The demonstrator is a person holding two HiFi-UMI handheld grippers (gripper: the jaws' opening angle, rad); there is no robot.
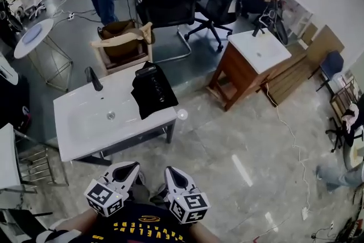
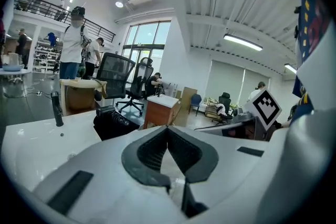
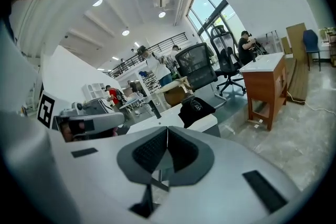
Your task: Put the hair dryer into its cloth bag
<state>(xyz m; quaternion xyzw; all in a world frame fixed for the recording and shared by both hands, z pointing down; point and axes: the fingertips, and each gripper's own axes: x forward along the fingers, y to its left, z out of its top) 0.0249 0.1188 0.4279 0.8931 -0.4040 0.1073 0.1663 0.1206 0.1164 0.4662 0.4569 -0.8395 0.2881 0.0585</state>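
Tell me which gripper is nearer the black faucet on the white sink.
Left. The left gripper is short of the sink's near edge, on the same side as the faucet; the right gripper is beside it, farther to the right.

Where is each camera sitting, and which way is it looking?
Head view: on the person's head, looking steeply down at white sink table and black bag; left tool, right tool, shirt show.
Left gripper view: on the left tool, looking along its shut jaws toward the table; right tool shows.
Right gripper view: on the right tool, looking along shut jaws; left tool shows.
Shared: all see the bag.
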